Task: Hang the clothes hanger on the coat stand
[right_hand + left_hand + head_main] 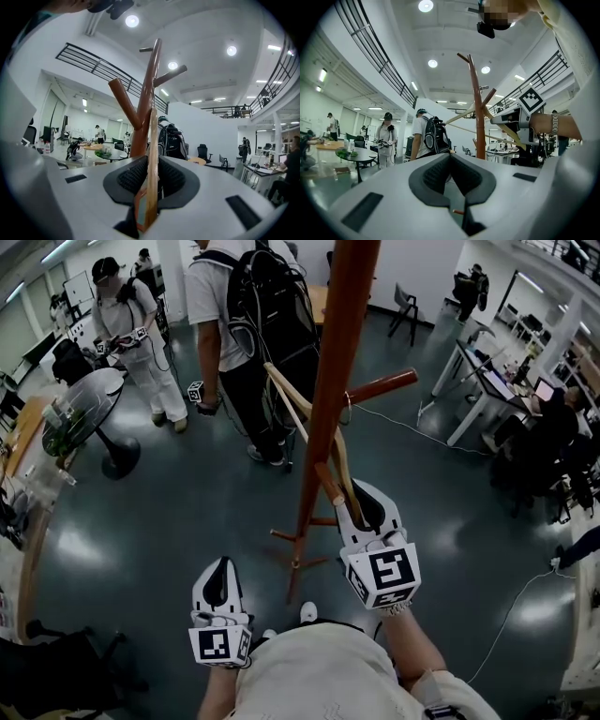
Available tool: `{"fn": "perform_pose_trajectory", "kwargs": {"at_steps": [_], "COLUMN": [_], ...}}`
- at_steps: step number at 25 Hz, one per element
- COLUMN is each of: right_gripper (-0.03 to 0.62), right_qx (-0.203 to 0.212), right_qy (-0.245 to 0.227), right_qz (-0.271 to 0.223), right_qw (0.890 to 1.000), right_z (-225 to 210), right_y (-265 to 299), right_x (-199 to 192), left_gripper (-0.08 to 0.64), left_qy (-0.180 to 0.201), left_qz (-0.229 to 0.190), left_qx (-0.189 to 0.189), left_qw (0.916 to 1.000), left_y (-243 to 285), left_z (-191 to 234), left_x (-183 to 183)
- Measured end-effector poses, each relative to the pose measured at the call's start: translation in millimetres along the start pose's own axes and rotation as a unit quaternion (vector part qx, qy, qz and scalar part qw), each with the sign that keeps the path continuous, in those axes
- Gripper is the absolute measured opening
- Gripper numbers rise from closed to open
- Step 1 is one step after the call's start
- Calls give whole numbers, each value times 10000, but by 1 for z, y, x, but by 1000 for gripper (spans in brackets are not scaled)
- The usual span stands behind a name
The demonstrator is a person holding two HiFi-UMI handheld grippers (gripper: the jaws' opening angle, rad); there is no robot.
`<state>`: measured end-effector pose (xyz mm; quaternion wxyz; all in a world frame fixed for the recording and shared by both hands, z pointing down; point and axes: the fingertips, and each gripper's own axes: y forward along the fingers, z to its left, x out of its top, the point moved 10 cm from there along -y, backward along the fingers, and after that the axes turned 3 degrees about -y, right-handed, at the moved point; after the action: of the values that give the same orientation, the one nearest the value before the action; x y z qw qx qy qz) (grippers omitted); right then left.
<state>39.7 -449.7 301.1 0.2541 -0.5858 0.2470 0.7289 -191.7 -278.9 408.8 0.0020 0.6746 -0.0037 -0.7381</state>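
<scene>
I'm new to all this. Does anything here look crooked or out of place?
Only the hanger: it slants steeply beside the stand, its lower end pinched in the right gripper, and it hangs on no peg. Nothing looks spilled or broken.

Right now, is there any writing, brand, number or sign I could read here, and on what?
No readable text anywhere.
Black-and-white marker cube on the right gripper: square pattern only, no letters.
Matching marker cube on the left gripper: likewise.
Light wooden clothes hanger in the right gripper's jaws: no print visible.
White boards at the far wall: too small to read.
</scene>
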Motion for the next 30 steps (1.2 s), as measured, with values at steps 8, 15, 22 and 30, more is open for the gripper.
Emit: {"fn": "perform_pose_trajectory", "kwargs": {"at_steps": [8,15,22,30], "right_gripper": [67,69,69,69], "right_qx": [335,632,547,88], "right_qy": [658,1187,1739,1128], "right_qz": [-449,-1022,-1513,-1757], "right_qw": [9963,9856,9715,9779], "right_z": [1,-3,-10,8], "right_y": [-5,-15,-37,-63], "right_x": [-11,-19,-31,-45], "left_gripper": [14,14,14,14], "left_qy": [-95,-103,-66,56], "left_qz": [50,133,225,282], "left_qx": [-112,-385,-722,-1128], "left_qw": [9999,9991,9971,9932], "left_y": [1,7,5,0], "left_z": [-4,-7,-15,-7], "left_x": [-5,-7,-6,-6]}}
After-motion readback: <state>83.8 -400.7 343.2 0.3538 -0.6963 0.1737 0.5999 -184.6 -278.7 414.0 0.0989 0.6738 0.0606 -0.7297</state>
